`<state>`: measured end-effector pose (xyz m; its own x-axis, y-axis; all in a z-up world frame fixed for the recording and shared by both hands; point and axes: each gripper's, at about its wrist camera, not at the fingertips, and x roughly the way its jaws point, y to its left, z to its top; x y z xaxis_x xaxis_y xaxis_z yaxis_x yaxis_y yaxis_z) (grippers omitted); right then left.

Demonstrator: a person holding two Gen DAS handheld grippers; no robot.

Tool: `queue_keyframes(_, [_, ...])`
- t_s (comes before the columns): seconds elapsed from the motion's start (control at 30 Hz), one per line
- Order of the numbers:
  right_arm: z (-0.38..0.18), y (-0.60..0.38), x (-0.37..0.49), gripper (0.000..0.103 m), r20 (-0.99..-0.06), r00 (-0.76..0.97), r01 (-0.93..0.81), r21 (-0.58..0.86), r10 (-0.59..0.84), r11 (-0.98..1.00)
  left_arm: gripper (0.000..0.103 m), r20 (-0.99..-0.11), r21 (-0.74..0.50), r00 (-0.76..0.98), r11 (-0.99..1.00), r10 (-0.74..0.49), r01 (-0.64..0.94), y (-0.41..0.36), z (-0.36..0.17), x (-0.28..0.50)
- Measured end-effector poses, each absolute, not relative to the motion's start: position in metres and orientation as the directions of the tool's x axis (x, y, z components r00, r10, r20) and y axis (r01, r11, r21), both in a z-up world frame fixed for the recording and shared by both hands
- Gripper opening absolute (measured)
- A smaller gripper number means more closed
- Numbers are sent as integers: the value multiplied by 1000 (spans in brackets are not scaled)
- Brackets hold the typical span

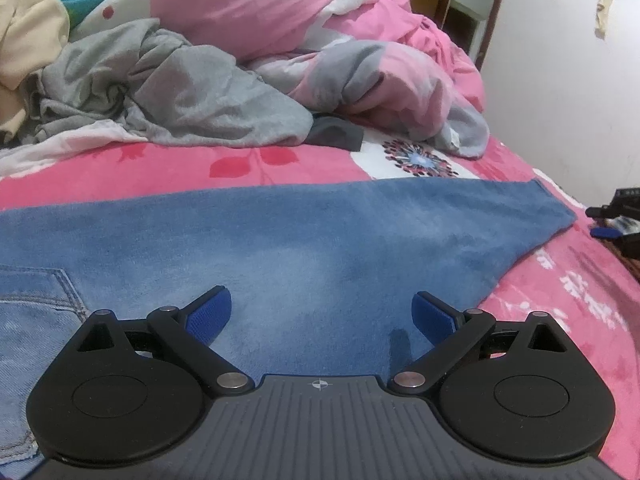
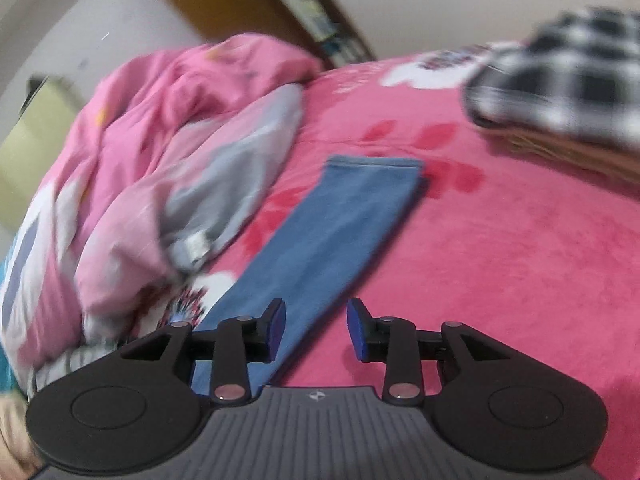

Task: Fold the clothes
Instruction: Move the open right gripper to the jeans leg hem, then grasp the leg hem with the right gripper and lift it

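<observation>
While hovering low over the bed point(image 1: 120, 184), pink-covered and heaped at the back with a crumpled quilt point(image 1: 280, 12) and a grey garment point(image 1: 180, 92), face a pair of blue jeans point(image 1: 280, 240) spread flat across the near part. Lies crosswise to the left tongs point(image 1: 320, 316), with a back pocket point(image 1: 36, 300) at the left and one leg tapering away to the right, ending in a hem point(image 1: 554, 200) near the bed's right side. Runs lengthwise from the right tongs point(image 2: 316, 328) instead: starts under the left-hand finger and stretches ahead and slightly rightward to the hem, well apart from the fingertips. Judged from that, makes the right hand the nearer one to the leg end, and the long axis the line to fold along, hem toward waist. Stands spread nearly to its limit on the left, blue pads point(image 1: 208, 316) clear of the denim, gripping nothing. Stands partly apart on the right, nothing pinched, only bare cover and the leg's edge showing in the gap. Probably needs a reach forward along the leg before any pinch at the hem.
</observation>
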<state>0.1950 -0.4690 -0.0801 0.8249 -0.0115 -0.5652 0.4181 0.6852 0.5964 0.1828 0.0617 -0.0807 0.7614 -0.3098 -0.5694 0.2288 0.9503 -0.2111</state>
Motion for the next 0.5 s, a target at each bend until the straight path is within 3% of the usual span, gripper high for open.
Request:
queue_keyframes(0.3, [-128,-523,223,39,-567,824,498,738,17,456,99,-570,-212,759,949,-314,233,61,-84,183])
queue_keyframes(0.5, [-143,-534,255,39,-546,838,488,772,30,407,100,-569,-212,759,948,-317,237,61,-85,184])
